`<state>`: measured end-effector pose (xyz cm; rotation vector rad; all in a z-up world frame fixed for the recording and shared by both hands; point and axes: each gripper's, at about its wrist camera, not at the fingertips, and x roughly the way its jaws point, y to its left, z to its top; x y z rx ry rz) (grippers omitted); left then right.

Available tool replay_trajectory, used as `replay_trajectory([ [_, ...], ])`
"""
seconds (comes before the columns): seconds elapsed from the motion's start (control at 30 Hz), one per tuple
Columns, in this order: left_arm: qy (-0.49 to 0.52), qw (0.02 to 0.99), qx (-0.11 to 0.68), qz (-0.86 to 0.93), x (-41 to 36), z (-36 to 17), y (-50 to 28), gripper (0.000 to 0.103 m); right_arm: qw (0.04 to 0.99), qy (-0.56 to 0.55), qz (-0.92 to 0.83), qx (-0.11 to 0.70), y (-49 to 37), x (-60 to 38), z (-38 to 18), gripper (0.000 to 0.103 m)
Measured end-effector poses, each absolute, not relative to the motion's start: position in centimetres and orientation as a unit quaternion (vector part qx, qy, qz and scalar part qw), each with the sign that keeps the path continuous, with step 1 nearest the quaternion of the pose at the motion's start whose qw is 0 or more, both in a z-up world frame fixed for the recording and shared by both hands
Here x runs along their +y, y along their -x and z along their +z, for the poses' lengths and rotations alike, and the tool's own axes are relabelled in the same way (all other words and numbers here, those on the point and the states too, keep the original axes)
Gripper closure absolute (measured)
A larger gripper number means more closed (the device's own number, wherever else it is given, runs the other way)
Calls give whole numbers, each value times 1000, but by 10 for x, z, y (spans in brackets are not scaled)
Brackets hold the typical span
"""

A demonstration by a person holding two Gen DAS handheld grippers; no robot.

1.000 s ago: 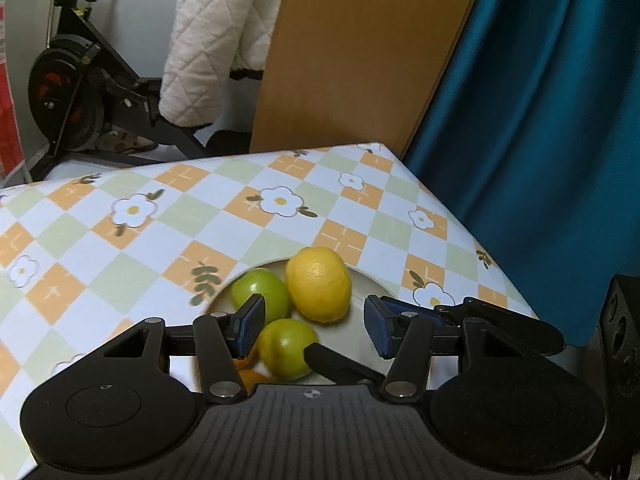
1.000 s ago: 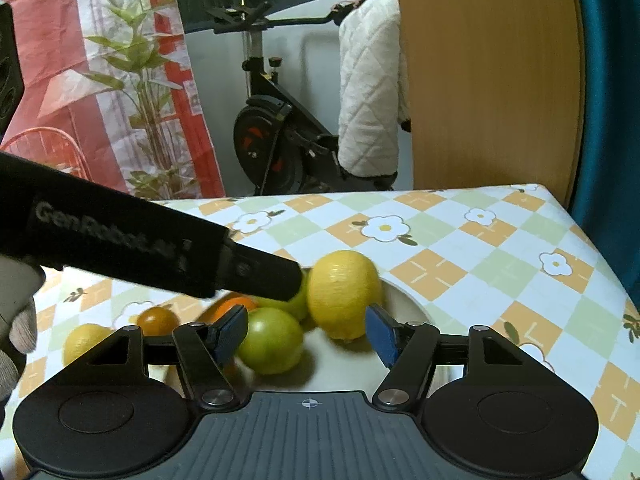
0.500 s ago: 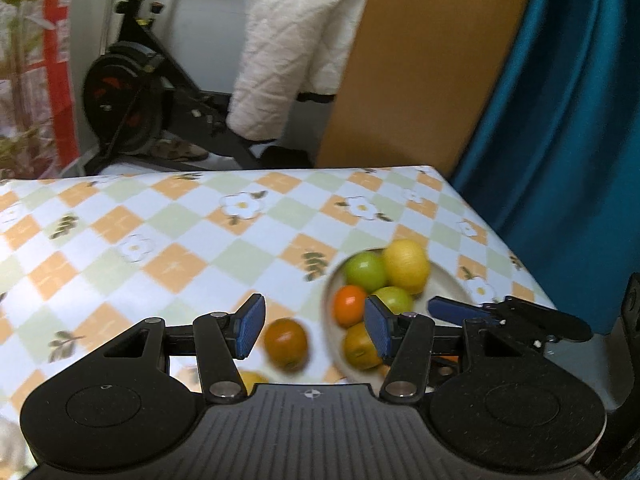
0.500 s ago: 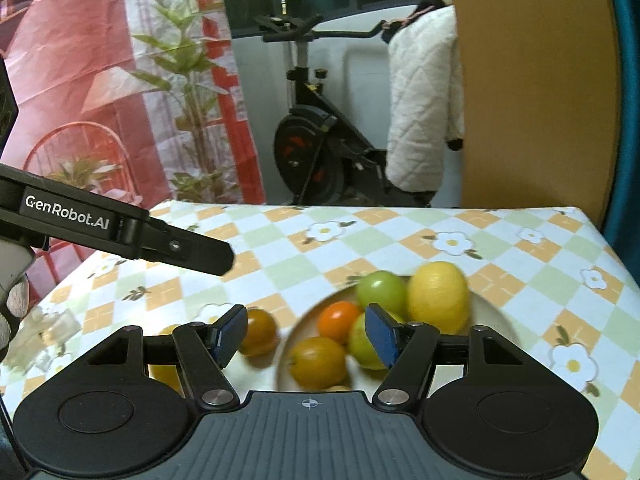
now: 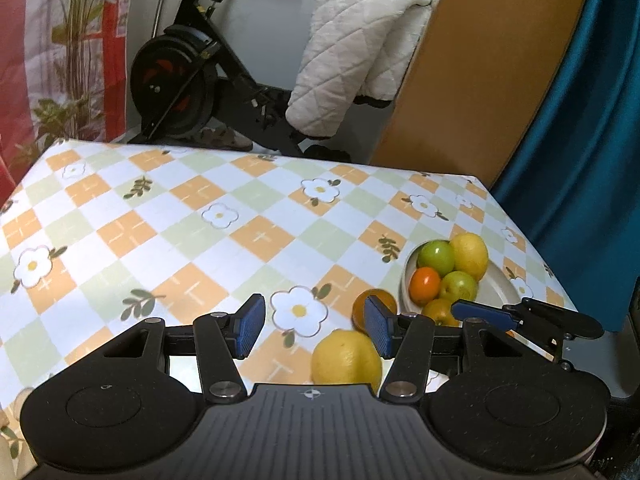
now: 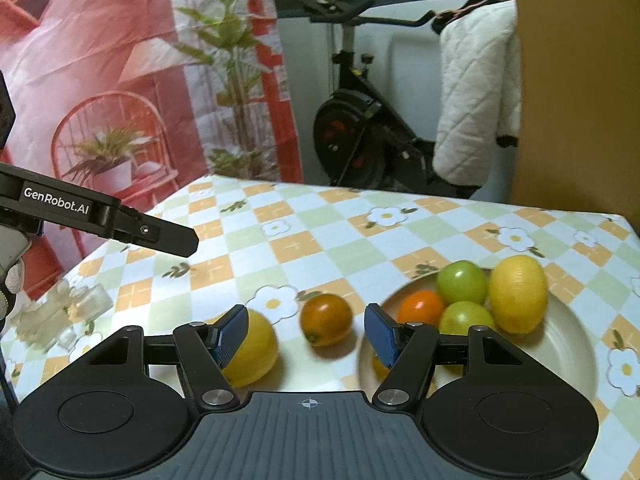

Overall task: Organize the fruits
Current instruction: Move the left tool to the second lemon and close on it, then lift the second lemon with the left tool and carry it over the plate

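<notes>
left tongs (image 5: 312,326): parted, empty | right tongs (image 6: 306,330): parted, empty | round cream plate (image 6: 568,332): five fruits | checked floral tabletop (image 5: 180,216): two loose

Cream plate (image 6: 576,332) heaped with citrus, loose lemon (image 6: 252,348) and orange fruit (image 6: 326,319), perhaps a tangerine, beside it

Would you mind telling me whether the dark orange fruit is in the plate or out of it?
Out: the dark orange fruit sits on the tablecloth just left of the plate.

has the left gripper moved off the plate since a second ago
Yes. The left gripper has swung away from the plate, which now sits off to its right; its jaws frame bare tablecloth and a loose lemon.
</notes>
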<state>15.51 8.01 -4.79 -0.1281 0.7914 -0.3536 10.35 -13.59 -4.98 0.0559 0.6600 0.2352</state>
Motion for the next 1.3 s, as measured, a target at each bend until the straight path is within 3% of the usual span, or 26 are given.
replay_trajectory([
  [1.13,137,869,431,-201,63,-118,-156,46,905,11,167,392,-131,-80,-94,43],
  [1.3,141,869,430,-199,61,-120,-154,46,905,4,159,394,-133,-81,-97,48],
])
